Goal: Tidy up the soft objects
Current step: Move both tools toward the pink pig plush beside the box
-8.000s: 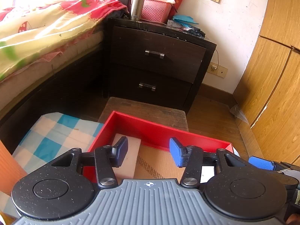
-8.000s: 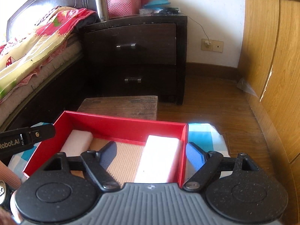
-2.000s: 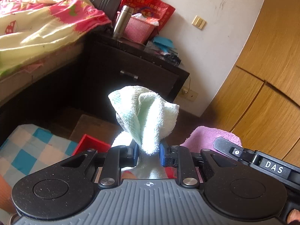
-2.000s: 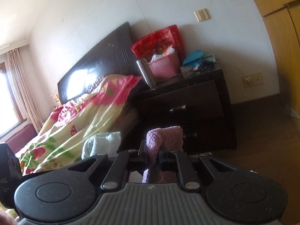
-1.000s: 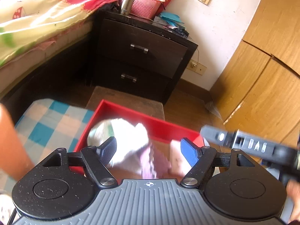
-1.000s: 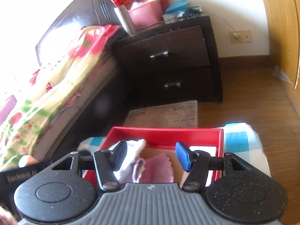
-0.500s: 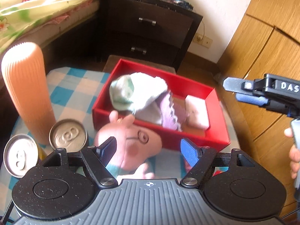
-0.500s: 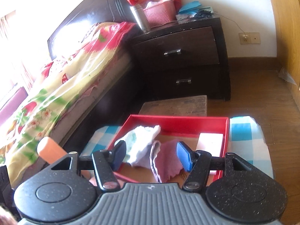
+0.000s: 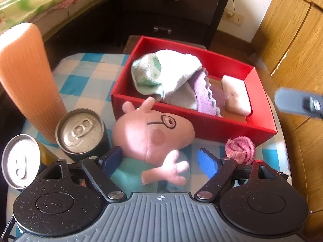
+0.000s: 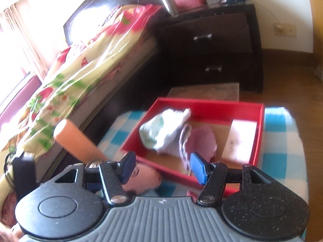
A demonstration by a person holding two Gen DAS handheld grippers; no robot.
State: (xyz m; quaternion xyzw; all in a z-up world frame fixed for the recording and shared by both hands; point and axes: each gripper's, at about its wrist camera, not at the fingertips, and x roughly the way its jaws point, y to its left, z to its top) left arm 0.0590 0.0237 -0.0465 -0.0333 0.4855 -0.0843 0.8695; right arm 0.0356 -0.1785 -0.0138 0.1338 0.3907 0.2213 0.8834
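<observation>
One red box (image 9: 203, 125), two towels inside (white (image 9: 167, 70), purple (image 9: 203, 94)), two cans (image 9: 80, 131). Pig plush (image 9: 153, 139) between left gripper (image 9: 159, 161) fingers, jaws opening, untouched. Right gripper (image 10: 161, 168) half-open, empty.

you have a red box (image 9: 193, 121) on a blue-and-white checked cloth (image 9: 84, 76). in the box a white towel with green print (image 9: 161, 70) lies over a lilac towel (image 9: 203, 94), beside a whitish speckled sponge (image 9: 236, 94) on the brown cardboard floor. your pink plush pig (image 9: 151, 137) wears pale teal, with a darker pink cheek. a rose-pink knitted ball (image 9: 240, 149) lies just beside the box. the ribbed vase (image 9: 26, 76) is orange, the two can tops (image 9: 80, 131) silver. your left gripper (image 9: 159, 159) has blue pads on black arms.
</observation>
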